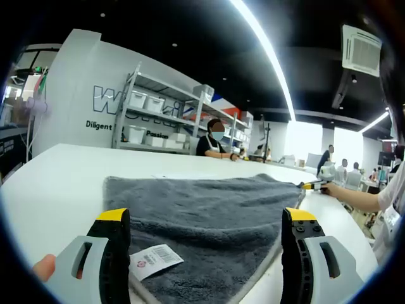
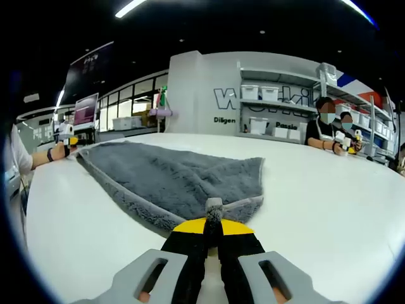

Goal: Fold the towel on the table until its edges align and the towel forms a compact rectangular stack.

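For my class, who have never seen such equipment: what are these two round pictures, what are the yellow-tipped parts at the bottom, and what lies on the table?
A person holds one hand-held gripper in each hand; each carries a fisheye camera looking along its own fingers. In the left gripper view, the left gripper is open above a grey towel with a white label, spread on a white table. In the right gripper view, the right gripper is shut on the towel's corner.
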